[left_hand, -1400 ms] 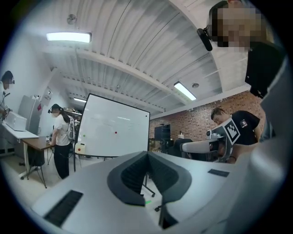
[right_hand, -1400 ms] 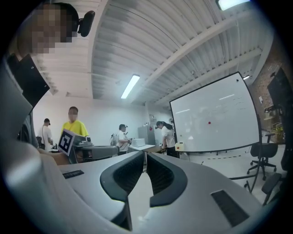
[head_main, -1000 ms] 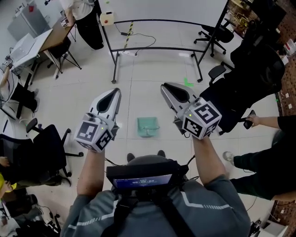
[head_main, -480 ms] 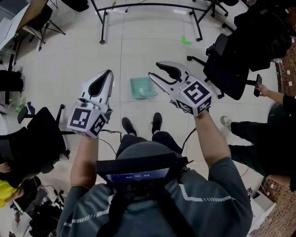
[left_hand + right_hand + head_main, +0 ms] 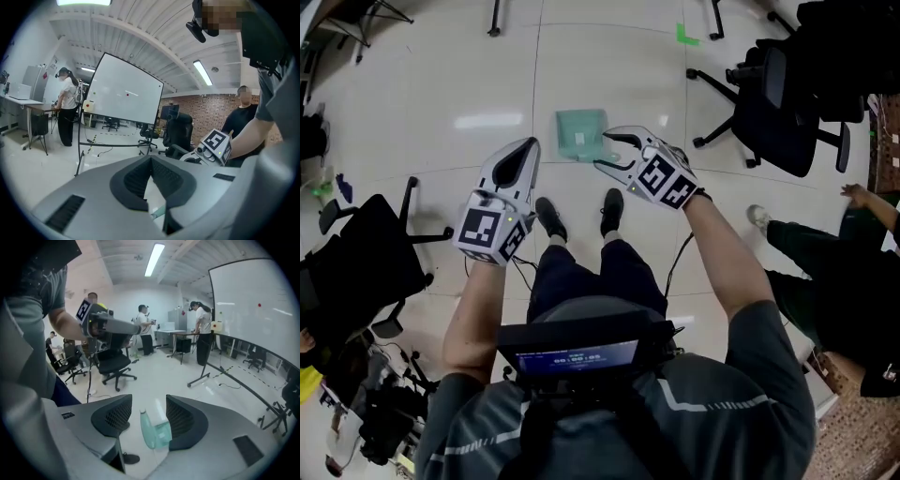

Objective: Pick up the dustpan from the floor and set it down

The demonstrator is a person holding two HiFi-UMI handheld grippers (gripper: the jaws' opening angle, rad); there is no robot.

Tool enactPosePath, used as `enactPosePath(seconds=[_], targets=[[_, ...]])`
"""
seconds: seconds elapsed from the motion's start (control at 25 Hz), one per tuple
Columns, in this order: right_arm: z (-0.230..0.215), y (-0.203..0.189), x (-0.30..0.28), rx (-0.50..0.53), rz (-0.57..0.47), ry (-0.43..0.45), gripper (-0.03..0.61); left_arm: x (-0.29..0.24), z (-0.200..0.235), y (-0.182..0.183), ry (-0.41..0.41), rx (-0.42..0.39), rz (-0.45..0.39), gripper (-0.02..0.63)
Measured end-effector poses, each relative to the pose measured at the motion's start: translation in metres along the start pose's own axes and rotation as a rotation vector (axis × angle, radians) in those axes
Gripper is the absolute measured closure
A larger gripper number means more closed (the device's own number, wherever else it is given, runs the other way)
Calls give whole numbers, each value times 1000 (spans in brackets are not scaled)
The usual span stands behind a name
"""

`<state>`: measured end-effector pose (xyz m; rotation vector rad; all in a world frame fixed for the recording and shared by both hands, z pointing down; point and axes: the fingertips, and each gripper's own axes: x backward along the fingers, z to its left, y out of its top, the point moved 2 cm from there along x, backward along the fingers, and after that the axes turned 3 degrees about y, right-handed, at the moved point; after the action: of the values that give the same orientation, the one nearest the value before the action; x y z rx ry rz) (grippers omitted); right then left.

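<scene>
The pale green dustpan (image 5: 580,134) lies flat on the white floor, just ahead of my shoes. My right gripper (image 5: 605,150) hangs by its near right edge. Its jaws are open and have just been opening. In the right gripper view (image 5: 147,399) the dustpan (image 5: 155,433) shows through the gap, down on the floor, with its handle toward the upper left; the pads do not touch it. My left gripper (image 5: 529,143) is left of the dustpan, shut and empty. In the left gripper view (image 5: 151,158) only a sliver of the dustpan (image 5: 157,212) shows under the tips.
A black office chair (image 5: 780,98) stands at the right and another (image 5: 358,272) at the left. My two shoes (image 5: 549,217) are just behind the dustpan. A person (image 5: 862,216) stands at the far right. A wheeled whiteboard (image 5: 124,91) stands further off.
Both grippers have come down toward the floor and closer to the dustpan. The right jaws went from shut to open. The left jaws stayed shut.
</scene>
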<state>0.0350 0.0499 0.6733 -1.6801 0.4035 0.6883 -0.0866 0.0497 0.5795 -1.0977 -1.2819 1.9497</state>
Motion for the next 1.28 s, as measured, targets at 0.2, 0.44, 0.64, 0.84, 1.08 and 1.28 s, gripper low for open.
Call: enactPosePath(seconds=[0.2,0.44,0.64,0.84,1.08,1.28], targets=[[-4,-64,-66,49,118,77,333,-26,24,-63,9,12,35,580],[-16,-109,-105,78,171,103,333,-54,33,-115,9,16,65,580],[-15,-122,-121,113,214,122,333,-61,33,-138,11,32,92,580],[-18,-136,-132,143,262,137,336,-68,32,-146,5,43,105,580],[-23,-136,-145,170,256,106,411,-69,32,-149,-1,47,107,580],[-15,-126,-149,192,229,91,417,-53,35,-144,1,40,93,580]])
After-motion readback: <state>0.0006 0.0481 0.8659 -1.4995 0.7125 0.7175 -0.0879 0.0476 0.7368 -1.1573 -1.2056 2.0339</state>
